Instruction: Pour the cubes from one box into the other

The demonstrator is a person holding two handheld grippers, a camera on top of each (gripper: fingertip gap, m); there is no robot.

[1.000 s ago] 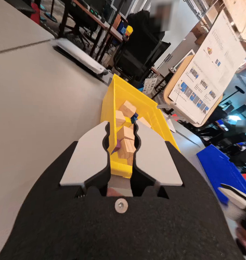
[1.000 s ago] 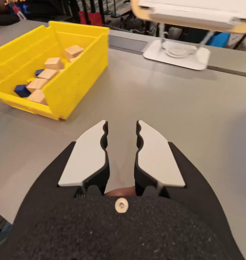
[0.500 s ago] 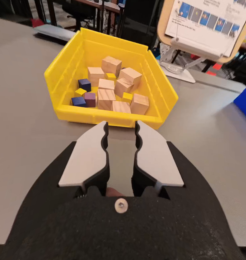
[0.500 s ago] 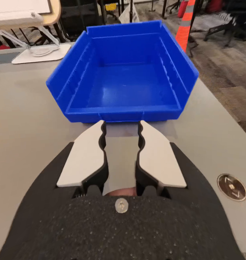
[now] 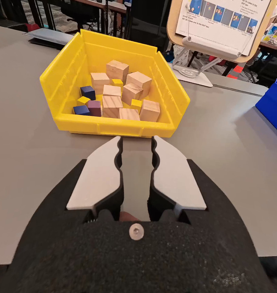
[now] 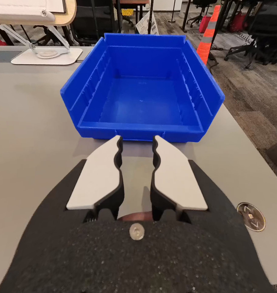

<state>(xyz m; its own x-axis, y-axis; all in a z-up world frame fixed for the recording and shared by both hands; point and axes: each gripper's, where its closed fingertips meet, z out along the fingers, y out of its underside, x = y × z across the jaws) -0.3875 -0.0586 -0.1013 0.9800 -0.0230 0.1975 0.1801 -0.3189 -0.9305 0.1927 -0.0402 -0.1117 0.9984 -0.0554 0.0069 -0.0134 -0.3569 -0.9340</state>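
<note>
A yellow box (image 5: 118, 129) stands on the grey table and holds several cubes (image 5: 112, 106): plain wood, dark blue, purple and small yellow ones. My left gripper (image 5: 137, 139) is open and empty, its tips just short of the box's low front wall. A blue box (image 6: 139, 131) stands empty in the right wrist view; its corner also shows at the right edge of the left wrist view (image 5: 272, 104). My right gripper (image 6: 137, 138) is open and empty, its tips just in front of the blue box's front wall.
A document stand with a printed sheet (image 5: 213, 27) stands on a white base (image 5: 193, 76) behind and between the boxes. The table's right edge (image 6: 251, 142) runs close to the blue box. A round metal grommet (image 6: 251, 217) sits in the table. An orange cone (image 6: 207, 38) stands on the floor.
Both grippers stay open. The left one swung round from beside the yellow box to face its front. The right view turned from the yellow box to the blue box and drew slightly back.
</note>
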